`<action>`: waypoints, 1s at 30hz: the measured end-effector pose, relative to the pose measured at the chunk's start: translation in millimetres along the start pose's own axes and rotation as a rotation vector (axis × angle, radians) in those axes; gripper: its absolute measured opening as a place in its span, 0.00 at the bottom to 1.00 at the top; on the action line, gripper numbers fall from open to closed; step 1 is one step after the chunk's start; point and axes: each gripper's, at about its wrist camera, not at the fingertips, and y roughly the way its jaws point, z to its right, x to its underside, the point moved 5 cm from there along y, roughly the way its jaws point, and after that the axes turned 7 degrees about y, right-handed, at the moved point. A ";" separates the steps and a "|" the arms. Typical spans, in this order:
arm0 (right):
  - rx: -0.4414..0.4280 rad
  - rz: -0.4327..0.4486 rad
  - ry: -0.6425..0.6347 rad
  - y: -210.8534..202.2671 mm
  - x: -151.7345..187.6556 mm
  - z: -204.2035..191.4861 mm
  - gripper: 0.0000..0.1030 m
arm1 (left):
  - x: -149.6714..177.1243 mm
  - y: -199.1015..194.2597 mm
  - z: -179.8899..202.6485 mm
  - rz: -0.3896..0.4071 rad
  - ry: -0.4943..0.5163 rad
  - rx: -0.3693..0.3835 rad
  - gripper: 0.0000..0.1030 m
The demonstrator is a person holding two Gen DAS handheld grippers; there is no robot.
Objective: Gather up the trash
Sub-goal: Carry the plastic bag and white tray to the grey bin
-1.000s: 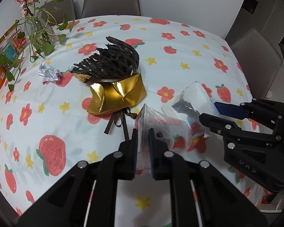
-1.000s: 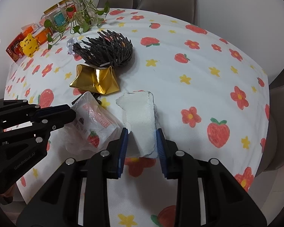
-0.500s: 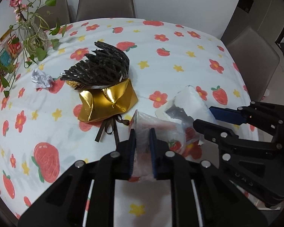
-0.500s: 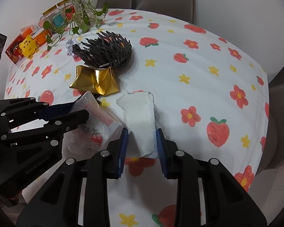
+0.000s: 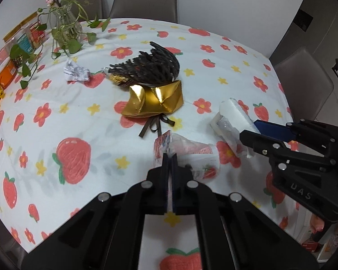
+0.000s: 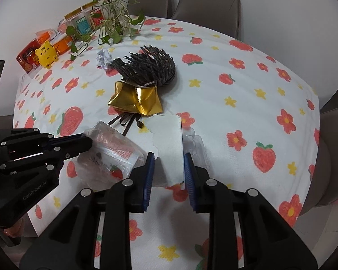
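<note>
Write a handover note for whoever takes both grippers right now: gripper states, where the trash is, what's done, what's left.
Left gripper: jaws just closed, shut on the clear plastic wrapper with red print.
Right gripper: shut on the white foam slab.
Still on the strawberry-print tablecloth: crumpled white paper ball, gold foil wrap with the black twig bundle.
Done: two pieces gripped. Left: bin them; no bin in view.

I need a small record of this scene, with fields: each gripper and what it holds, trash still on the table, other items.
left gripper: just closed, shut on clear plastic wrapper
right gripper: shut on white foam piece
trash still lying: crumpled paper; gold foil wrap with black paper mesh
other items: vase with plant, snack boxes
surface: flowered tablecloth
</note>
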 end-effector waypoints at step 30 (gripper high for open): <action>-0.309 -0.028 -0.530 -68.3 108.5 -332.0 0.24 | 266.5 -207.2 -189.0 0.106 -0.580 -0.296 0.02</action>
